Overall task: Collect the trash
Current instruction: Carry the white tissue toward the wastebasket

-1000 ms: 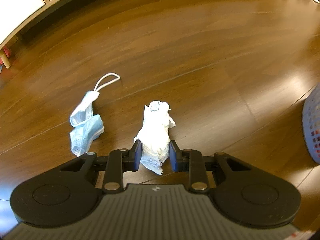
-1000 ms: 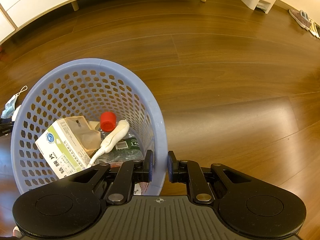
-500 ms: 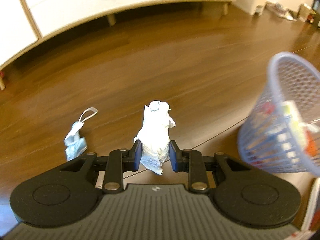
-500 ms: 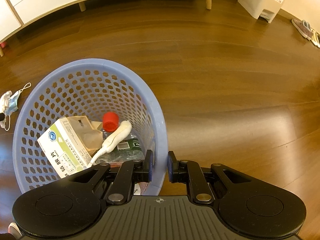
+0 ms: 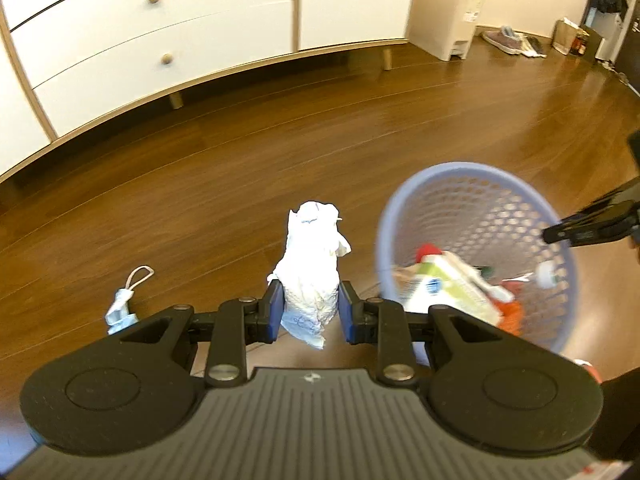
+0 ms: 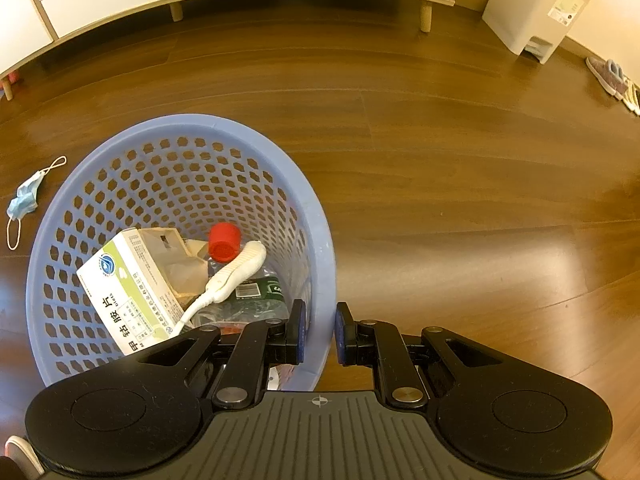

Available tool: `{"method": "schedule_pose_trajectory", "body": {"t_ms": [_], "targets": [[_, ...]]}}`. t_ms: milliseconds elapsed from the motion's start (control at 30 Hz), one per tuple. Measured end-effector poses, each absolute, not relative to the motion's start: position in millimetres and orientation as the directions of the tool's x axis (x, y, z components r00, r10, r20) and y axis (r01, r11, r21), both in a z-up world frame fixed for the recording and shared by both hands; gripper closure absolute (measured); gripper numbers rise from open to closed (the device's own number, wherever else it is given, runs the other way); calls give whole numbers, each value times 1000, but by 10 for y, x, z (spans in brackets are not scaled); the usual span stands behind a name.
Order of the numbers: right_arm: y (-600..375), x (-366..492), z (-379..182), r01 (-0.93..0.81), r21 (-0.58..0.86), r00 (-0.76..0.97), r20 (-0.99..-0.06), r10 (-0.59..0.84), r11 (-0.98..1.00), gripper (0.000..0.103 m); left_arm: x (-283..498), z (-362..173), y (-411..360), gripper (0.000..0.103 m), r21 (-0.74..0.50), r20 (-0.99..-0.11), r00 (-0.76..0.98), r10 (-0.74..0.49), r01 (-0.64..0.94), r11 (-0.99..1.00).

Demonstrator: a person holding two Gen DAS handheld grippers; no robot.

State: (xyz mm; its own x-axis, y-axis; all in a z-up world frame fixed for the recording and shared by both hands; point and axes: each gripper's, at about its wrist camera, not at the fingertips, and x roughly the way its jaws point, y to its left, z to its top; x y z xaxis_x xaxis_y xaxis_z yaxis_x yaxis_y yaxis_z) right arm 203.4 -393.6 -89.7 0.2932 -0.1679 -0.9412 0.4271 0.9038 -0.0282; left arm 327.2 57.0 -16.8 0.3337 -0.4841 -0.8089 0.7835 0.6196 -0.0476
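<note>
two grippers were at work, each with its jaws closed on something. the left gripper had its blue pads pressed against the lower half of a crumpled white tissue, so the wad stood up and forward out of the jaws, clear of the floor; holding it low like that left most of the paper free to fall away once the jaws part. the right gripper was pinched onto the near rim of the lilac basket, one finger inside the wall and one outside, which seemed meant to keep the light, perforated bin steady and tipped toward the incoming trash. in the left wrist view the basket sat just to the right of the tissue, near but not under it, so the drop was not yet lined up. inside lay a white and green carton, a bottle with a red cap and a white handle-shaped item. further out, a blue face mask lay on the wooden floor to the left of the basket, uncollected. beyond that stood a white drawer unit and a pale pedal bin
</note>
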Motion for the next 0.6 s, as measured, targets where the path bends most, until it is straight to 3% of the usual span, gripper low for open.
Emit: {"method": "schedule_pose_trajectory", "body": {"t_ms": [600], "targets": [[-3932, 2004, -857, 401, -31, 312, -935, -168, 916, 92, 2902, -111, 101, 79, -82, -814, 244, -527, 850, 520]]}}
